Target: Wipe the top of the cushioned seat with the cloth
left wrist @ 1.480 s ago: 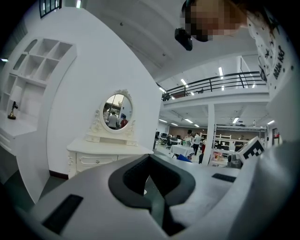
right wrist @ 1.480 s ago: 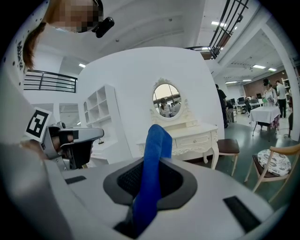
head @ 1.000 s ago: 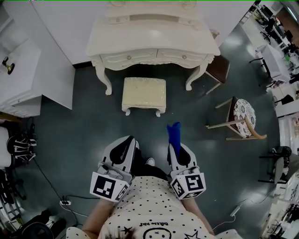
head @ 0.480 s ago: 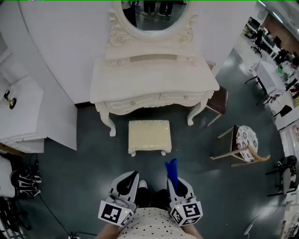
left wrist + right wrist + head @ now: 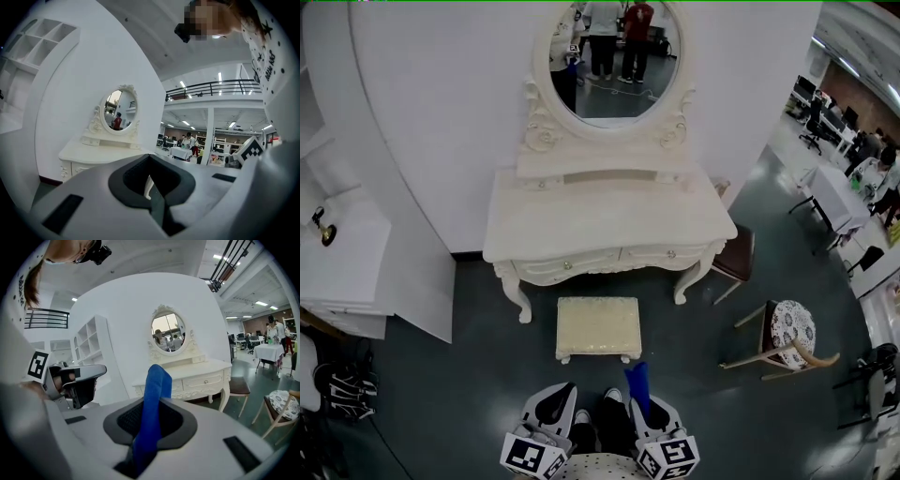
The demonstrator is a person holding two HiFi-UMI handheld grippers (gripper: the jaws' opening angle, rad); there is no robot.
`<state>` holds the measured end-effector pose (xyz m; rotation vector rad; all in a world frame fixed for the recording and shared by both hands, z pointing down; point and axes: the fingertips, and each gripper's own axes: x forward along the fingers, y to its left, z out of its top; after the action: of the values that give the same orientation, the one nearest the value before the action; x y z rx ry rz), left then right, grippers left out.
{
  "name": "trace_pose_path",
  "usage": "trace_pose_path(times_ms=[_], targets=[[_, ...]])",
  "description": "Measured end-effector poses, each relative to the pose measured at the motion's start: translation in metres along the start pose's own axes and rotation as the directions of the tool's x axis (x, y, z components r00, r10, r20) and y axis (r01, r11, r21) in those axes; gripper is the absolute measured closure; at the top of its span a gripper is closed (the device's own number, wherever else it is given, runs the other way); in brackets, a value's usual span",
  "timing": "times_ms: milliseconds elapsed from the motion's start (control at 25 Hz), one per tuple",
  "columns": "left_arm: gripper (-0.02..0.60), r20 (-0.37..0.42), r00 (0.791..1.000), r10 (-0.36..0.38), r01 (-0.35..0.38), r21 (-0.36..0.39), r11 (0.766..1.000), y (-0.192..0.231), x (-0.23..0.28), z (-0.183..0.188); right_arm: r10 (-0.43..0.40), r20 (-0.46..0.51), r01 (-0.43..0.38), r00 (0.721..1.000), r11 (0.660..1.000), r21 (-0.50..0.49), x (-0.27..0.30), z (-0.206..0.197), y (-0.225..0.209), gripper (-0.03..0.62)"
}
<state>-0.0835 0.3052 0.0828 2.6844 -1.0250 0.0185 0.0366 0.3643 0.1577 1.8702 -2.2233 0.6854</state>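
Note:
The cream cushioned seat (image 5: 598, 326) stands on the dark floor in front of the dressing table, a short way ahead of both grippers. Low in the head view, my right gripper (image 5: 643, 407) is shut on a blue cloth (image 5: 637, 382) that sticks up out of its jaws towards the seat. In the right gripper view the blue cloth (image 5: 154, 399) rises from the right gripper (image 5: 149, 430). My left gripper (image 5: 557, 394) is beside it, shut with nothing held. The left gripper (image 5: 152, 187) shows its pads meeting. Neither gripper touches the seat.
A white dressing table (image 5: 609, 225) with an oval mirror (image 5: 607, 58) stands behind the seat. A brown chair (image 5: 739, 255) and a wooden chair with a patterned seat (image 5: 789, 336) are to the right. A white cabinet (image 5: 347, 272) is at the left. A person's shoes (image 5: 581, 417) show between the grippers.
The head view has tilted up, so the mirror now shows and the seat and grippers sit lower and smaller. The cloth stays in the right gripper.

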Motion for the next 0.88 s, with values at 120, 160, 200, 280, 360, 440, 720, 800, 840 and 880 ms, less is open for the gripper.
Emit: trace_pose_path(times_ms=[120, 160, 200, 280, 360, 440, 720, 800, 840, 880], targets=[[0.583, 0.014, 1.0, 0.011, -0.011, -0.001, 1.0, -0.003, 0.016, 0.005, 0.014, 0.002, -0.014, 1.0, 1.0, -0.001, 0.009, 0.011, -0.015, 0.533], [0.583, 0.018, 1.0, 0.017, -0.017, -0.001, 1.0, -0.003, 0.022, 0.007, 0.019, 0.002, -0.019, 1.0, 1.0, 0.002, 0.012, 0.016, -0.019, 0.532], [0.583, 0.022, 0.999, 0.024, -0.024, -0.001, 1.0, -0.003, 0.028, 0.01, 0.026, 0.003, -0.026, 1.0, 1.0, 0.003, 0.016, 0.021, -0.023, 0.531], [0.583, 0.039, 0.999, 0.037, -0.037, -0.004, 0.999, -0.006, 0.041, 0.015, 0.036, 0.006, -0.036, 0.999, 0.999, -0.003, 0.022, 0.032, -0.034, 0.532], [0.583, 0.057, 0.997, 0.049, -0.048, -0.011, 0.999, -0.009, 0.055, 0.019, 0.044, 0.008, -0.044, 0.999, 0.999, -0.011, 0.029, 0.042, -0.046, 0.531], [0.583, 0.064, 0.996, 0.064, -0.063, -0.013, 0.998, -0.011, 0.067, 0.021, 0.055, 0.012, -0.055, 0.998, 0.998, -0.018, 0.037, 0.049, -0.058, 0.532], [0.583, 0.068, 0.99, 0.122, -0.123, 0.011, 0.992, -0.007, 0.091, 0.02, 0.086, 0.027, -0.085, 0.996, 0.996, -0.027, 0.051, 0.063, -0.089, 0.533], [0.583, 0.064, 0.989, 0.13, -0.132, 0.028, 0.991, -0.008, 0.096, 0.019, 0.082, 0.038, -0.081, 0.996, 0.996, -0.021, 0.051, 0.065, -0.098, 0.531], [0.583, 0.062, 0.989, 0.131, -0.134, 0.032, 0.991, -0.01, 0.098, 0.018, 0.078, 0.041, -0.077, 0.996, 0.997, -0.017, 0.051, 0.066, -0.102, 0.531], [0.584, 0.061, 0.99, 0.13, -0.132, 0.034, 0.991, -0.012, 0.101, 0.018, 0.074, 0.043, -0.074, 0.996, 0.997, -0.013, 0.052, 0.067, -0.106, 0.532]])
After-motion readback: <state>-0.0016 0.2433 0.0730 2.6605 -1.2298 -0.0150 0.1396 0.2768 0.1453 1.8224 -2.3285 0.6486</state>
